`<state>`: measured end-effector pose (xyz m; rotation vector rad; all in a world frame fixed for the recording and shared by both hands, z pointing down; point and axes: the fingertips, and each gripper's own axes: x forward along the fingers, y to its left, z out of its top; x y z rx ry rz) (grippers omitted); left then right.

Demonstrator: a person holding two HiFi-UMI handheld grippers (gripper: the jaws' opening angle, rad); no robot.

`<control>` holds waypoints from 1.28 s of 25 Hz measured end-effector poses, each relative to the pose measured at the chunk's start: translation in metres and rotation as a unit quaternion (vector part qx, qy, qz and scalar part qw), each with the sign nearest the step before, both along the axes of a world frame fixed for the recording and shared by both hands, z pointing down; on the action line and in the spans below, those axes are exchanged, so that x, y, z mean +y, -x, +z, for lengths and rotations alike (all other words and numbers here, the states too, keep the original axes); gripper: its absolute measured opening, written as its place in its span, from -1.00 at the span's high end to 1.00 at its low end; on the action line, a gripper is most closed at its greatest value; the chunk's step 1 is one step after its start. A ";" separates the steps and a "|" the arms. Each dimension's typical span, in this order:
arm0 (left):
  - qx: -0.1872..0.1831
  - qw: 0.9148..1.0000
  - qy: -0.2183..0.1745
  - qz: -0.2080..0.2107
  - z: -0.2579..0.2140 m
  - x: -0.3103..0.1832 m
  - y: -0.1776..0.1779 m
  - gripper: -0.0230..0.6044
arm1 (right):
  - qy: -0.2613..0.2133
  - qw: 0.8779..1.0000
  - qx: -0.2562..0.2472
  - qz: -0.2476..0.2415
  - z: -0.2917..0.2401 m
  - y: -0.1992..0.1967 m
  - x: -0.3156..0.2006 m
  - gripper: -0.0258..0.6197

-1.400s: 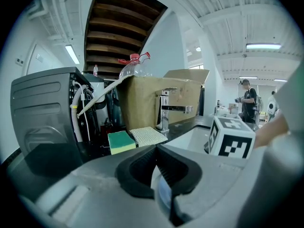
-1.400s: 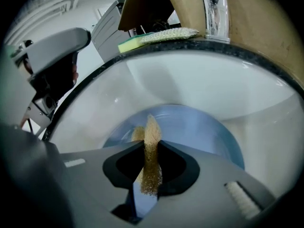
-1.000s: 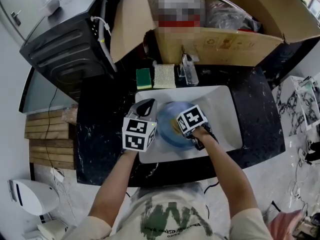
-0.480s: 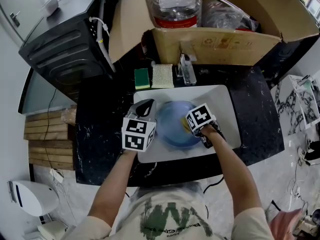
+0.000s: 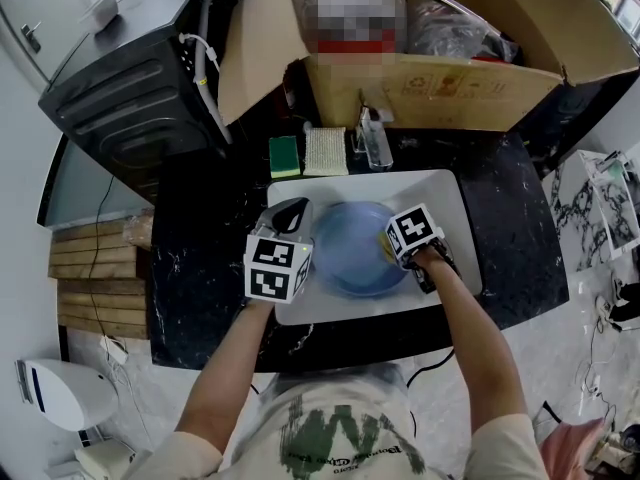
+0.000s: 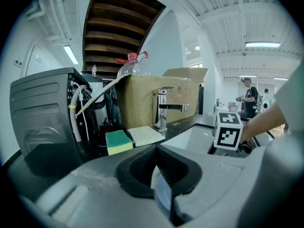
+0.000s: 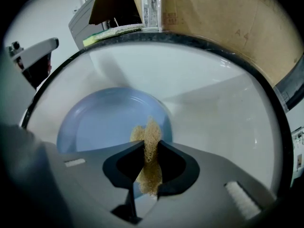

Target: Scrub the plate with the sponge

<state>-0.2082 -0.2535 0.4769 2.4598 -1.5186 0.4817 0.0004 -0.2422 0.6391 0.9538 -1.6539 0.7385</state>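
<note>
Sponge (image 7: pixel 151 129), tan and meshy, sits pinched in your right claw (image 7: pixel 151 146): the jaws are closed hard on it, and its frayed end sticks out past the tips. Straight ahead of those tips is the right rim of the pale blue plate (image 7: pixel 107 122). The frayed end overlaps that rim, though you cannot tell whether it presses down on it. Across the plate, your left claw (image 6: pixel 156 164) is clamped on the opposite rim, with a thin blue edge showing between its closed jaws. Under both claws the plate lies in the white sink basin (image 5: pixel 445 203). Beyond your left claw, on the black counter (image 5: pixel 195 268) behind the basin, a green-and-yellow sponge (image 6: pixel 118 141) lies just beside a white mesh pad (image 6: pixel 146 135). The chrome faucet (image 6: pixel 166 107) rises to their right. Behind those stands an open cardboard box (image 5: pixel 440 88), and to its left is a black appliance (image 6: pixel 42 113).
</note>
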 end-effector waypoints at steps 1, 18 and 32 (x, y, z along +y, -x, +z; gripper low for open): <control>-0.001 1.000 0.000 0.000 0.000 0.000 0.000 0.92 | -0.002 1.000 0.003 0.002 0.000 -0.003 -0.001 0.70; -0.006 1.000 -0.001 0.001 -0.002 0.004 -0.003 0.92 | -0.030 0.997 -0.077 -0.001 -0.032 0.031 -0.005 0.70; -0.012 1.000 -0.002 -0.001 -0.002 0.009 -0.001 0.92 | 0.003 0.984 -0.169 -0.064 -0.039 0.136 0.025 0.70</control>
